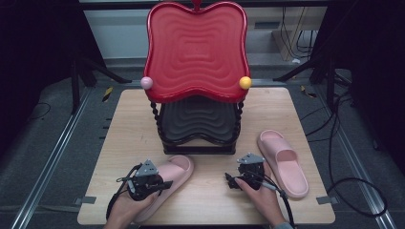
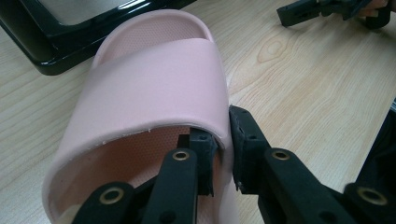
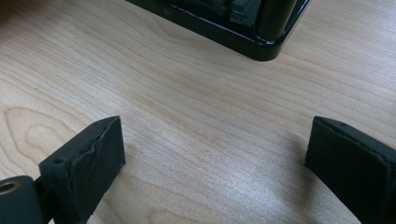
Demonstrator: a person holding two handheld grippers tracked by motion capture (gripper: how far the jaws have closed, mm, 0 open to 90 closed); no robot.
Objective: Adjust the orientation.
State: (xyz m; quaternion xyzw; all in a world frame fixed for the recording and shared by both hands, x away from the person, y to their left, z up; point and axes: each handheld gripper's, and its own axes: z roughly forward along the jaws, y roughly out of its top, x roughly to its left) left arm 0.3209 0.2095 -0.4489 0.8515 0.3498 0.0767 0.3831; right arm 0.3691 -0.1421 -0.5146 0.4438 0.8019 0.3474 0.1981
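The soft pink slipper's (image 2: 154, 79) smooth strap edge was pinched by the left gripper (image 2: 223, 156), while the right gripper (image 3: 215, 158) was held agape over grained wood

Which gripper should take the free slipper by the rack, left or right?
Right. The right gripper is open over bare table, beside the free slipper. The left gripper is already shut on the other slipper's strap.

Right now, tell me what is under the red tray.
Under the red tray sits a black tray, the lower tier of the same stand on twisted black posts. Its front half shows; its back part is covered by the red tray, so anything there cannot be seen.
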